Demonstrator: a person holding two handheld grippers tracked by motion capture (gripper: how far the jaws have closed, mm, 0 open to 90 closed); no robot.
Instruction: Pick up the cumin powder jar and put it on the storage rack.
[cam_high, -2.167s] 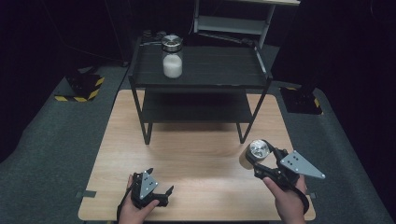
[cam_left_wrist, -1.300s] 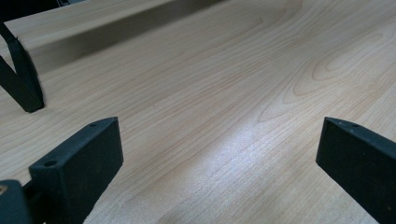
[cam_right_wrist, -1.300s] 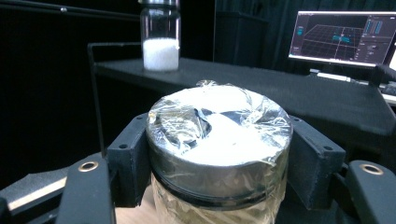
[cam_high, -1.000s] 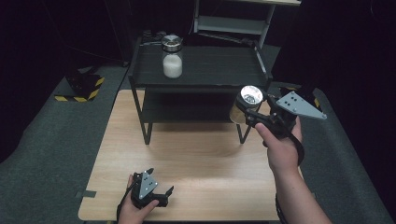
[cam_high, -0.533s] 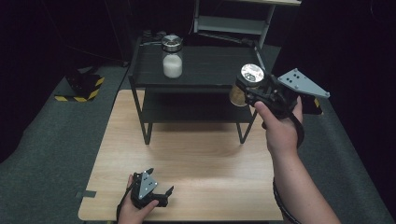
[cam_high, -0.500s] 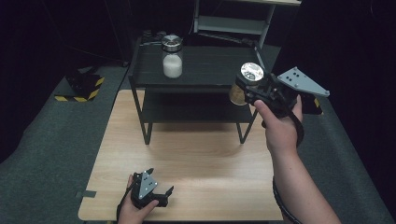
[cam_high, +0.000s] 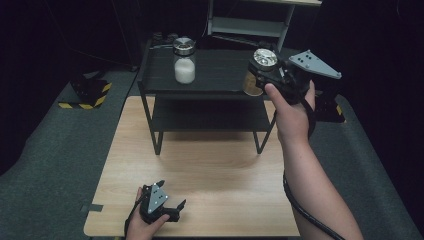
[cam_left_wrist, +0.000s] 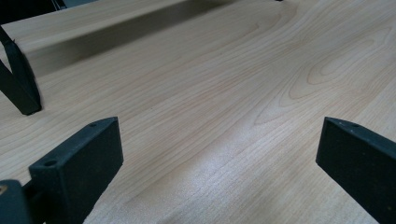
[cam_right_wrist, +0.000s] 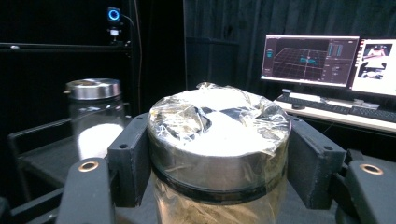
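The right gripper (cam_high: 270, 70) is closed on a jar (cam_right_wrist: 219, 154), one jaw pressed to each side just below its metal lid (cam_right_wrist: 219, 126), which is wrapped in crinkled clear film; the jar hangs between the jaws at the right end of the black shelf's (cam_high: 220, 70) top tier, and whether its base touches the tier cannot be told. The film is the likely weak point: the grip falls on a smooth, narrow band near the top, so the jar could probably slip or swing between the jaws if tilted, or catch the shelf's raised edge if lowered too close to the end. The held jar is glass, with brownish contents seen dimly below the jaws; what they are cannot be told. Beyond the jaws and to their left stands a second jar (cam_high: 184, 62), upright under a metal lid and about half full of white powder or grains, well apart from the held one. The left gripper (cam_high: 170, 207) rests low over the wooden table (cam_left_wrist: 224, 93), its jaws spread wide with bare wood between them, holding nothing.
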